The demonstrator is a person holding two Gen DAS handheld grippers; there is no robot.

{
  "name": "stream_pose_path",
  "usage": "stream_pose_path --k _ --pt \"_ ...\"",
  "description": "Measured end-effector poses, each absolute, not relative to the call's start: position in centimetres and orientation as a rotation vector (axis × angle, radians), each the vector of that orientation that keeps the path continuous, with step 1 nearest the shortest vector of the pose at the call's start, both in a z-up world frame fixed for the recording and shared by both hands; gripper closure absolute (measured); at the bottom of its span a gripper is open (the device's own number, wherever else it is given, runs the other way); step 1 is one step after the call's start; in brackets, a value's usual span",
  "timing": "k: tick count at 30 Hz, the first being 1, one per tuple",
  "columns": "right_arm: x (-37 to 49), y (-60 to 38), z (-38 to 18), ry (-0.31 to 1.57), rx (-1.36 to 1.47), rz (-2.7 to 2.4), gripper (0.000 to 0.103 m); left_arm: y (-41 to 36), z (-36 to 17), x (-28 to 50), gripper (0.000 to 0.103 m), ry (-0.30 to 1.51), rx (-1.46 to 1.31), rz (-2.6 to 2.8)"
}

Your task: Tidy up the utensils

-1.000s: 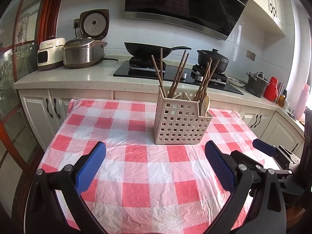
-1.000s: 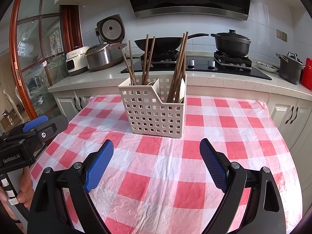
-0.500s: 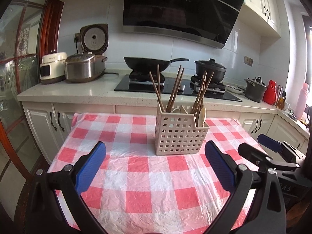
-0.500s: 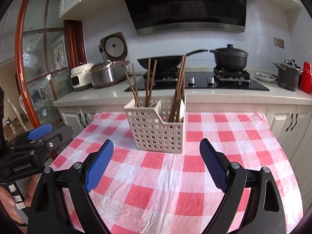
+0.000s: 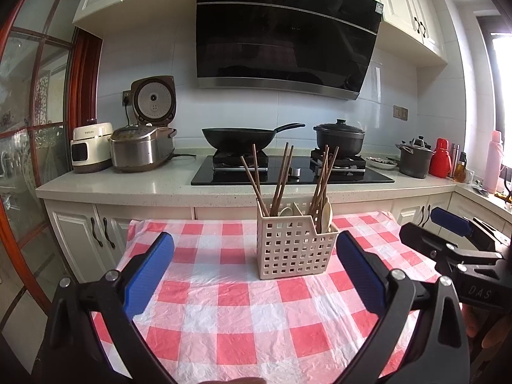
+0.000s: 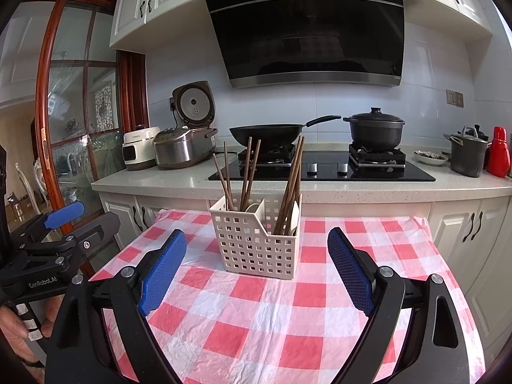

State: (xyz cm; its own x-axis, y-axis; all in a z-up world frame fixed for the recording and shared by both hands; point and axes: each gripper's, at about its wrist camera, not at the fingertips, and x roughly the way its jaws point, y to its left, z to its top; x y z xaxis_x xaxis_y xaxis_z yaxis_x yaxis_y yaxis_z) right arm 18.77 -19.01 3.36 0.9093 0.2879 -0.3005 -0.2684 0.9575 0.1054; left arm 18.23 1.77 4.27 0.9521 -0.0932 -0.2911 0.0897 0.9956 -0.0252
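1. Red-and-white checked cloth [image 5: 233,316] covers the table; on it stands the basket [image 5: 292,249], a cream plastic holder with square holes, well back from the near edge.
2. Brown chopsticks [image 5: 281,179] lean out of the basket in two bunches, one in each compartment either side of a divider; pale spoons [image 5: 326,216] sit low among them.
3. The left gripper [image 5: 254,270] hangs over the cloth with its blue pads spread wide, holding nothing; the basket shows between the pads, apart from both.
4. The right gripper [image 6: 256,267] is likewise spread wide and empty, short of the basket.
5. Nothing lies on the cloth between either gripper and the basket.
6. Behind the table runs a counter [image 5: 128,182] with a black hob; on it a wok [image 5: 240,136] and a lidded black pot [image 5: 339,137], under a dark hood [image 5: 284,38].
7. At the counter's left stand a white cooker [image 5: 91,152] and a steel rice cooker [image 5: 140,147] with its lid up.
8. To the right are a grey pot [image 5: 412,160] and a red flask [image 5: 441,158].
9. Only the left view shows a pink bottle [image 5: 492,163] by the window and the right gripper seen from the side.
10. Only the right view shows a hand [image 6: 19,323] gripping the left tool's handle, and the wood-framed glass door [image 6: 80,121] in full.
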Motion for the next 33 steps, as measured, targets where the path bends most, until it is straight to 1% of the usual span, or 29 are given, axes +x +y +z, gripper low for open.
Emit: stream_pose_path --k 33 --pt "17.9 -20.1 4.3 0.268 0.049 0.273 0.018 1.3 4.7 16.7 0.005 0.214 0.016 -0.107"
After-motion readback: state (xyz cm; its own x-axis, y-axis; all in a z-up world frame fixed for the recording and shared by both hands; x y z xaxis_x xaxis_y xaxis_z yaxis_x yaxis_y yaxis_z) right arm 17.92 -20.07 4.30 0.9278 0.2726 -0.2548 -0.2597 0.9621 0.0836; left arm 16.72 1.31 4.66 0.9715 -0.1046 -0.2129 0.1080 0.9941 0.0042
